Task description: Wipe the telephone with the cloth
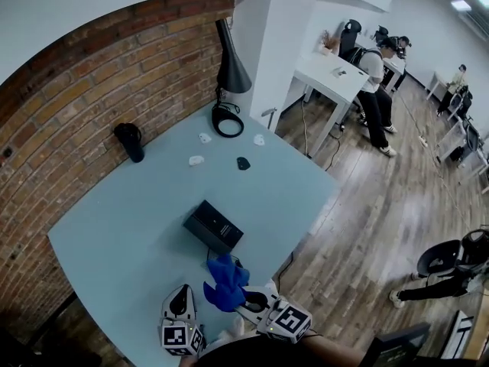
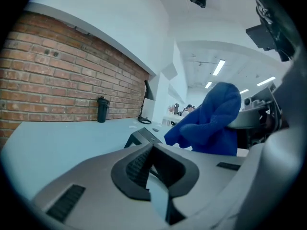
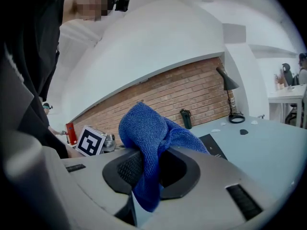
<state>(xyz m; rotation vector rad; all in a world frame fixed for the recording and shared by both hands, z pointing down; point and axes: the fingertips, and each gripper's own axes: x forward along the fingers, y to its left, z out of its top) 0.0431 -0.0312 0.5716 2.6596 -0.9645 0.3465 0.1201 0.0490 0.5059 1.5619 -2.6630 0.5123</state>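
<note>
The right gripper [image 3: 151,169] has its jaws pinched on a blue cloth [image 3: 148,128]. A fold is trapped between the pads, a bunch stands above them and a tail hangs below. That grip looks meant to leave loose fabric free as a wiping face. The left gripper [image 2: 149,166] has its jaws drawn together to a thin slit with nothing between them. It sits at about 9 o'clock of the right one, perhaps kept free to steady the phone.

In the head view both grippers sit at the near edge of the pale blue table [image 1: 114,228], with the cloth raised off the surface. The telephone [image 1: 214,226], a flat black block, lies at about 12 o'clock of the cloth, near but not touching it. Judged from this, wiping has not begun and the cloth has yet to be carried forward and down.

Farther out, a dark bottle [image 1: 130,141] stands at 11 o'clock by the brick wall [image 1: 92,90]. A black lamp [image 1: 229,71] stands at 12 o'clock at the table's far corner.

A small line of pale print marks the telephone's top, too small to read. The grippers' cubes carry square black-and-white patterns, and no brand shows anywhere
</note>
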